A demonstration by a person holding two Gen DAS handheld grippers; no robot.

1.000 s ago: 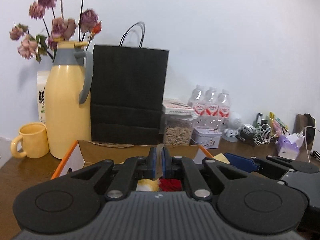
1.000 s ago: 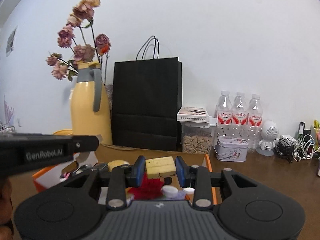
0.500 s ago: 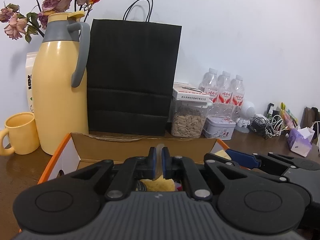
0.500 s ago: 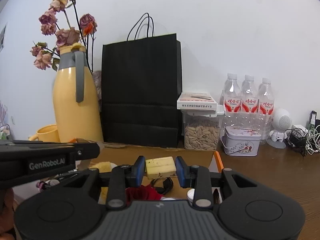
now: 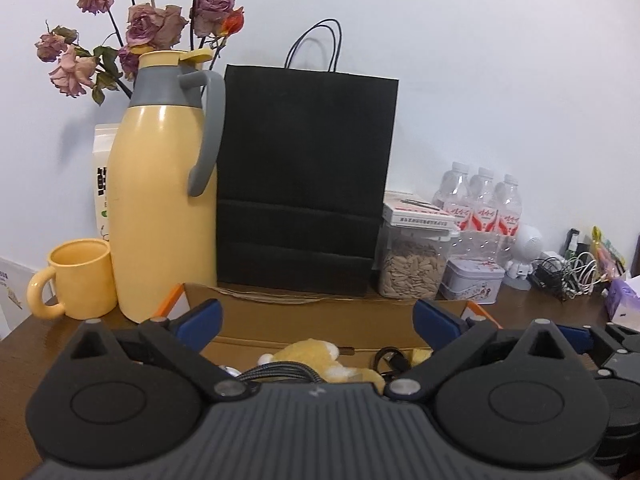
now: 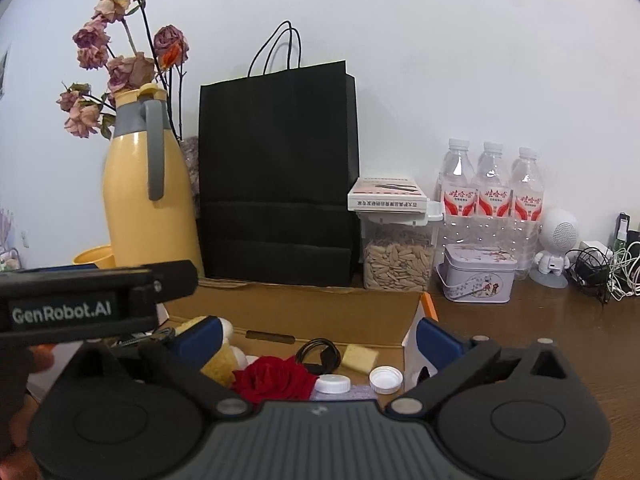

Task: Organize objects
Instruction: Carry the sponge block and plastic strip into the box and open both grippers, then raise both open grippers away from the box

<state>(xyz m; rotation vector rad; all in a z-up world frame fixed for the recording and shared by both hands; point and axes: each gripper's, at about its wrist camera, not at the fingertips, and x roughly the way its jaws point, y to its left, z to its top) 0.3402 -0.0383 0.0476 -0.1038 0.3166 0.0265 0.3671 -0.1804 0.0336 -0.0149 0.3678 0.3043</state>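
Observation:
An open cardboard box (image 5: 312,322) with orange edges sits right in front of both grippers. My left gripper (image 5: 318,320) hangs over it, its jaws opening wide with nothing between them; a yellow plush toy (image 5: 320,360) and a braided cable (image 5: 276,372) lie below. My right gripper (image 6: 318,338) is also opening wide and holds nothing. In the box (image 6: 320,312) under it lie a yellow sponge block (image 6: 360,357), a red rose (image 6: 276,380), a coiled black cable (image 6: 320,356) and two white caps (image 6: 332,383).
Behind the box stand a yellow thermos jug (image 5: 160,208), a black paper bag (image 5: 304,176), a yellow mug (image 5: 76,276) and a jar of seeds (image 6: 396,260). A tin (image 6: 476,278), water bottles (image 6: 492,196), a white figurine (image 6: 558,244) and tangled cables (image 6: 612,272) fill the right.
Both grippers went from shut to wide open. The right one let go of the yellow sponge block, which now lies in the box. Both hands edged towards the box.

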